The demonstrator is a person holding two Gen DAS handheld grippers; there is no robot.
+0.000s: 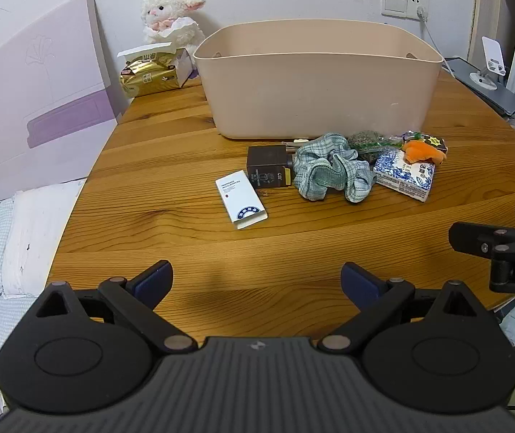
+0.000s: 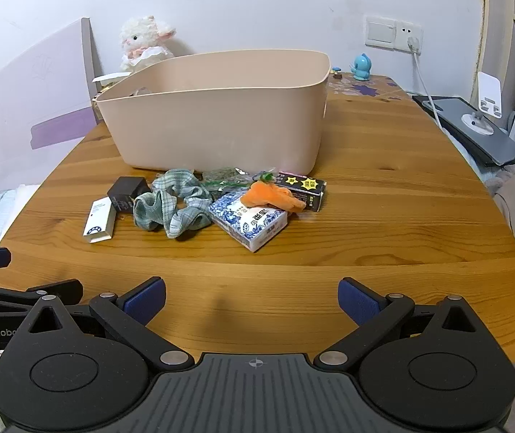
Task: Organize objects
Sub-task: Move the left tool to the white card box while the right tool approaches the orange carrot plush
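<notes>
A beige plastic bin [image 1: 315, 83] [image 2: 221, 126] stands on the wooden table [image 1: 185, 252] [image 2: 401, 216]. In front of it lies a cluster: a white box [image 1: 241, 199] [image 2: 99, 219], a dark box [image 1: 268, 171] [image 2: 125, 189], a green checked cloth [image 1: 331, 171] [image 2: 172, 204], a blue-and-white patterned pack [image 1: 403, 175] [image 2: 248, 222], an orange plush [image 1: 423, 151] [image 2: 271, 195], a black packet with yellow stars [image 1: 436, 142] [image 2: 306, 184] and a clear bag of dried greens [image 1: 369, 140] [image 2: 226, 176]. My left gripper [image 1: 257, 283] and right gripper [image 2: 252, 301] both hang open over the table's near edge, short of the cluster, holding nothing.
A white plush lamb [image 1: 170, 14] [image 2: 142, 41] and a gold tissue pack [image 1: 151, 74] sit behind the bin at the left. A blue figurine [image 2: 362, 66] stands far right. A phone stand [image 1: 490, 66] [image 2: 483, 108] rests on a dark shelf. Bedding [image 1: 4, 238] lies left of the table.
</notes>
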